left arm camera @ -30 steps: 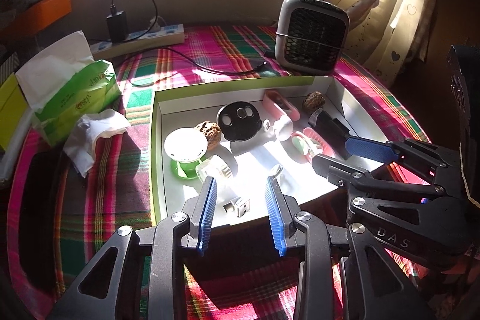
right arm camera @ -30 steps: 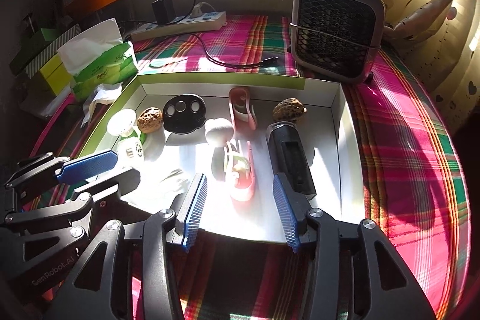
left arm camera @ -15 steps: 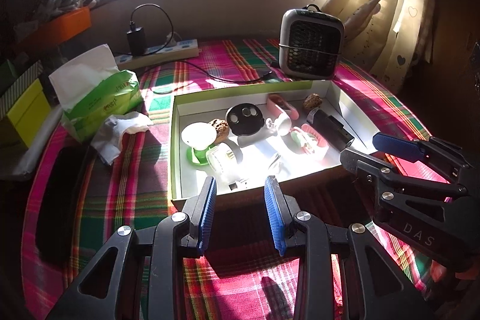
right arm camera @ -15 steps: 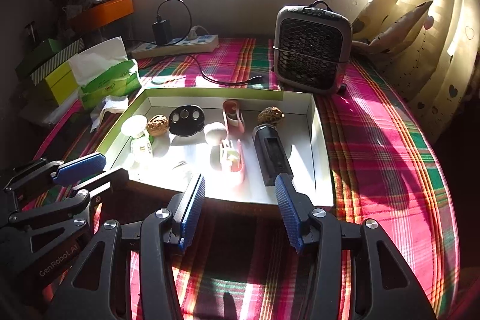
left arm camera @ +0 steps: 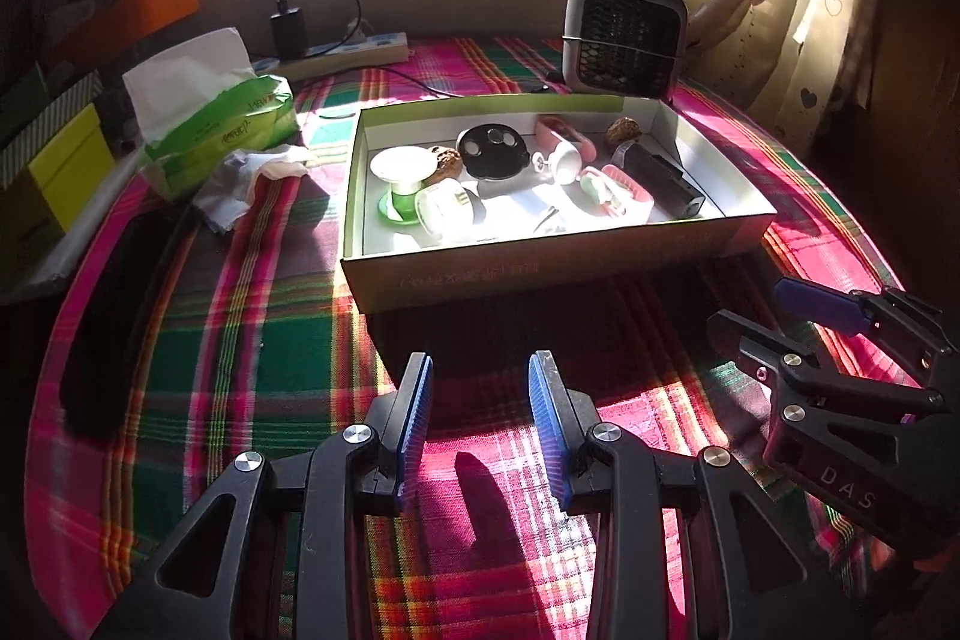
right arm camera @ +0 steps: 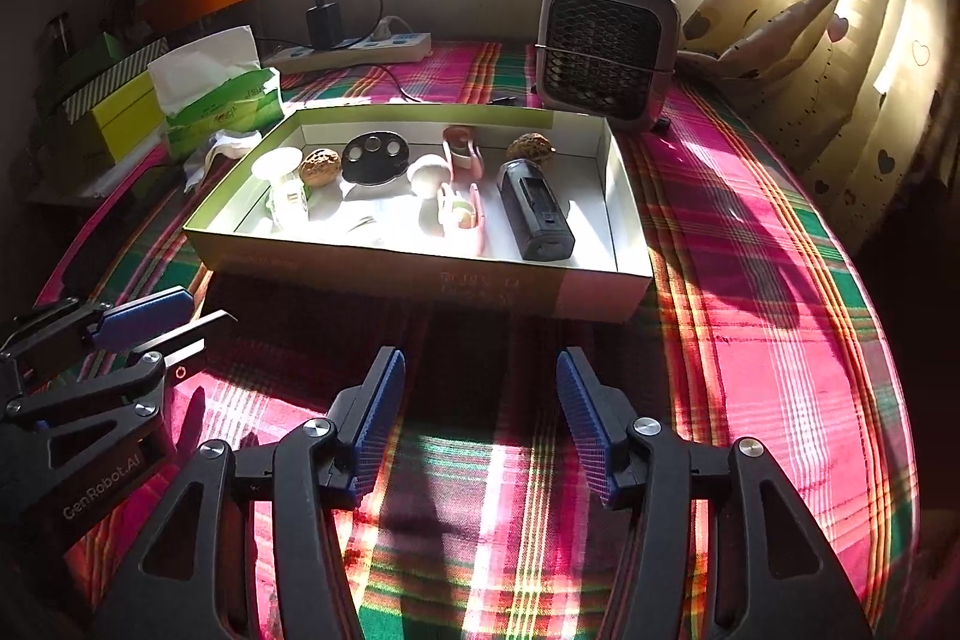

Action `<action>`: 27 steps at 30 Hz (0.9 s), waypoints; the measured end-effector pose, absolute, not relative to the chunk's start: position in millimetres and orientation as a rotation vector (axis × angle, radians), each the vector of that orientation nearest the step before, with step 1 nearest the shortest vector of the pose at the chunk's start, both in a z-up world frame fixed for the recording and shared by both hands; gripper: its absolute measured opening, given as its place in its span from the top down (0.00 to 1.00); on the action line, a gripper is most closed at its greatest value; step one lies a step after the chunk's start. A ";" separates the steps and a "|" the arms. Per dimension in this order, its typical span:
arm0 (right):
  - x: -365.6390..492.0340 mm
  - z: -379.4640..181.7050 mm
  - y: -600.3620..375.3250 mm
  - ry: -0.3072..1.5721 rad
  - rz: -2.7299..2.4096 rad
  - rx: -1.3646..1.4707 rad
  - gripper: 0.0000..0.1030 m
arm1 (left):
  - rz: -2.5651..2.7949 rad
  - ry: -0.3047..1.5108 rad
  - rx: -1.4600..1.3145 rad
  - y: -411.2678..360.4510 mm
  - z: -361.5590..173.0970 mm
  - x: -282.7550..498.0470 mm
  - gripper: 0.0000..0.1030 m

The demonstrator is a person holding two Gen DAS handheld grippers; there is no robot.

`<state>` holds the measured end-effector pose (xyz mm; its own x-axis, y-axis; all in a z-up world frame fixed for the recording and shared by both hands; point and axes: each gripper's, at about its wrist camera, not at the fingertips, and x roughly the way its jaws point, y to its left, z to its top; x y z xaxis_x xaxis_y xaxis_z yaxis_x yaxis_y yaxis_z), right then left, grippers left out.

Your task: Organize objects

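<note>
A shallow white cardboard box sits mid-table and holds several small items: a black oblong device, a black round disc, two walnuts, pink clips and a white cup on a green base. My left gripper hovers over the plaid cloth in front of the box, jaws apart, nothing between them. My right gripper hangs beside it, also short of the box; its jaws are opening and hold nothing. Each gripper shows at the edge of the other's view.
A grey fan heater stands behind the box. A green tissue pack and crumpled tissue lie to the left, with yellow-green boxes beyond. A power strip with a charger and cable lies at the back, curtains on the right.
Both grippers have drawn back from over the box toward the near side of the table; the box now lies farther ahead. The right gripper's jaws have widened.
</note>
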<state>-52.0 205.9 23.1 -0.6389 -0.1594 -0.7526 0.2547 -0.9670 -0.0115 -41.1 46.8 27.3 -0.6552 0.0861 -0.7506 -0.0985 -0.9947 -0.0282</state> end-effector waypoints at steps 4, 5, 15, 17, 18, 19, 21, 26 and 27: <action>-45.9 15.4 211.4 0.168 -2.653 1.232 0.48 | 2.783 0.006 -1.259 46.5 24.6 -34.0 0.70; -44.4 14.1 212.9 0.163 -2.652 1.239 0.48 | 2.784 0.006 -1.262 46.7 23.7 -32.8 0.70; -31.9 8.5 219.5 0.168 -2.655 1.259 0.45 | 2.789 0.027 -1.295 53.4 12.5 -24.7 0.69; -31.2 7.9 221.6 0.161 -2.668 1.265 0.40 | 2.790 0.032 -1.296 54.0 12.4 -25.0 0.69; -31.3 7.7 222.9 0.151 -2.668 1.267 0.39 | 2.790 0.028 -1.295 53.9 12.4 -25.0 0.68; -31.5 7.7 224.0 0.142 -2.667 1.266 0.39 | 2.790 0.022 -1.294 53.9 12.4 -24.9 0.68; -31.3 7.6 223.7 0.146 -2.669 1.265 0.39 | 2.790 0.025 -1.295 54.0 12.4 -25.0 0.68; -31.8 7.6 223.1 0.146 -2.668 1.266 0.38 | 2.790 0.031 -1.296 53.7 12.3 -25.1 0.67; -31.8 7.6 223.1 0.146 -2.668 1.266 0.38 | 2.791 0.033 -1.297 54.4 12.3 -25.2 0.67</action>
<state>-31.8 223.1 7.6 -0.6197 -0.1238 -0.7750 0.2075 -0.9782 -0.0096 -25.2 54.4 12.2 -0.6432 0.0485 -0.7642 -0.0668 -0.9977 -0.0072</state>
